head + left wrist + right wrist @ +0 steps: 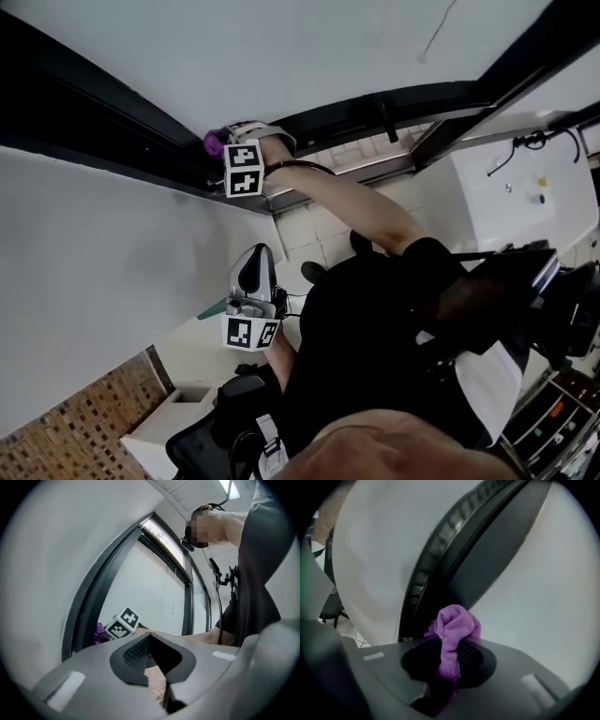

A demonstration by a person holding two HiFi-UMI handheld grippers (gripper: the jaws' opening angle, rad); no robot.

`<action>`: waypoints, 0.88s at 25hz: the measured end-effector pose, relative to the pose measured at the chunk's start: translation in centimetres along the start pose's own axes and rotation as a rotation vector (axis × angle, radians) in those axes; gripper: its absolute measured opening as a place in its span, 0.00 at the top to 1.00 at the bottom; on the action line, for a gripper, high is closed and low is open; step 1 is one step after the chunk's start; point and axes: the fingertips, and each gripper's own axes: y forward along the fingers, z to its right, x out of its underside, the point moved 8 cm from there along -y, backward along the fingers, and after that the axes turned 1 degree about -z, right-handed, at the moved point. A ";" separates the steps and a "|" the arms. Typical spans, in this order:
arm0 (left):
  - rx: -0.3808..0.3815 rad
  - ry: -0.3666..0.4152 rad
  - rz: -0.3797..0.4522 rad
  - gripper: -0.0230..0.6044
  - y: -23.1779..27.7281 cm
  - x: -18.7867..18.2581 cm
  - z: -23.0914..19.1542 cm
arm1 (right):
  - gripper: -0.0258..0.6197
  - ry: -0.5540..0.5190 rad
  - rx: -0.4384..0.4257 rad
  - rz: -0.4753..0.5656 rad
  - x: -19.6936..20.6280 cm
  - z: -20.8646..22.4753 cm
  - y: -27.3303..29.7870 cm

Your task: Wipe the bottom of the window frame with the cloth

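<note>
Right tool [451, 663]: pinching the purple cloth [454, 623].
Cloth: at the dark window frame [440, 569].
Left tool [149, 644]: pressed together, empty.
Room: white wall [94, 281], tiled floor [323, 230].

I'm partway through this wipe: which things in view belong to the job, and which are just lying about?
In the job:
- purple cloth, clamped in the right gripper
- dark window frame, just ahead of the cloth

Lying about:
- left gripper, shut, holding nothing, held back near the body
- white countertop with its cables
- black chair
</note>
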 end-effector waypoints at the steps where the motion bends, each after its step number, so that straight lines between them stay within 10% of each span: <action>1: -0.017 -0.002 0.004 0.97 -0.4 0.1 -0.2 | 0.85 -0.009 0.003 -0.024 -0.4 -0.5 1.2; 6: -0.063 -0.028 -0.010 0.97 -1.6 0.6 -1.4 | 0.85 -0.100 -0.065 -0.021 0.2 -2.4 0.1; 16: 0.085 -0.021 -0.040 0.97 2.7 1.0 -0.2 | 0.86 -0.231 0.138 -0.639 18.9 3.8 -10.2; 22: 0.172 -0.006 -0.040 0.97 4.8 0.9 2.0 | 0.85 -0.344 0.210 -0.690 18.7 3.8 -13.7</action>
